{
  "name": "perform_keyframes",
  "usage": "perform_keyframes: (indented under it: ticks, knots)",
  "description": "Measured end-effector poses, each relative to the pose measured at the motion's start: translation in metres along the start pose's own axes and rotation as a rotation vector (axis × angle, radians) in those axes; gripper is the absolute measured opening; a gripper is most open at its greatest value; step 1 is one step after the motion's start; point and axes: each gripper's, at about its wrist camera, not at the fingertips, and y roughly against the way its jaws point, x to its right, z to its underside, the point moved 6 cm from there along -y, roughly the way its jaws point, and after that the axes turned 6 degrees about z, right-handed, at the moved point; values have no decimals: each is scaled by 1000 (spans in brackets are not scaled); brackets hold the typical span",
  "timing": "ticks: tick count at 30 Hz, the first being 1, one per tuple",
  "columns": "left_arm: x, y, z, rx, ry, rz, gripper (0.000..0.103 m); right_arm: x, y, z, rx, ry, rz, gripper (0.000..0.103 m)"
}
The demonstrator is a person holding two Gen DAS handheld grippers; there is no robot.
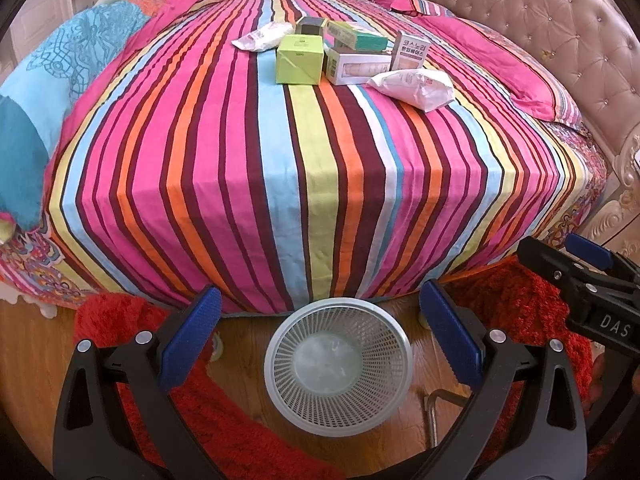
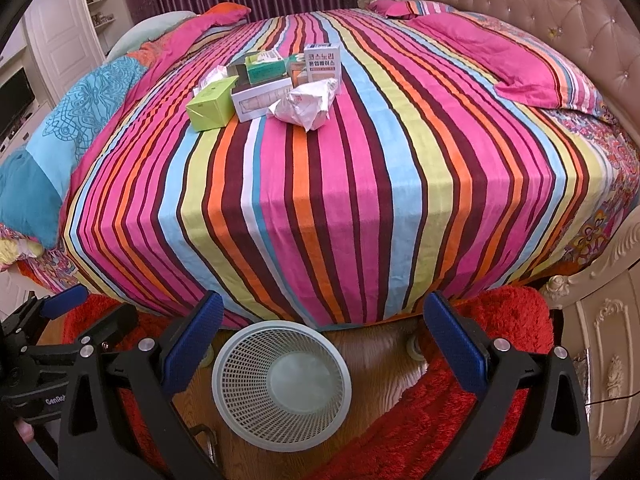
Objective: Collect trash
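A heap of trash lies far back on the striped bed point(image 1: 280, 168): a lime green box point(image 1: 299, 60) point(image 2: 210, 106), a white carton point(image 1: 358, 67) point(image 2: 262, 100), a pink-lettered box point(image 1: 410, 51) point(image 2: 323, 62), a green-ended box point(image 1: 358, 36) point(image 2: 266, 66) and crumpled white wrappers point(image 1: 414, 87) point(image 2: 306, 106). A white mesh bin point(image 1: 338, 366) point(image 2: 282, 386) stands on the floor at the bed's foot. My left gripper point(image 1: 320, 336) hangs open above the bin, holding nothing. My right gripper point(image 2: 323, 340) is open too, over the bin's right rim.
Red shag rugs point(image 1: 516, 304) point(image 2: 420, 420) flank the bin on the wooden floor. A padded headboard point(image 2: 520, 12) rises at the right, pink pillows point(image 2: 508, 60) beside it. A blue quilt point(image 1: 60, 80) is heaped on the left. Carved bed frame point(image 2: 608, 320) at lower right.
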Motion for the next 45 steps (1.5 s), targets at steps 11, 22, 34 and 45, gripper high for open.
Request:
perform_keyframes:
  ticks: [11,22,34,45]
  knots:
    - [-15,-18,4,-53,50,-7,96,0,-14,1,-35,11,13,96]
    - [-22,-29,-14,-63,73,-4,96,-9,-25,-10,-46,65,3,96]
    - [-33,-37,-59,-26,98,5,96,-13,-32,-42,-18,61,-79,96]
    - [-45,-58,-120,14,106,-5,96,-17,-45,-105,98,117,-90,96]
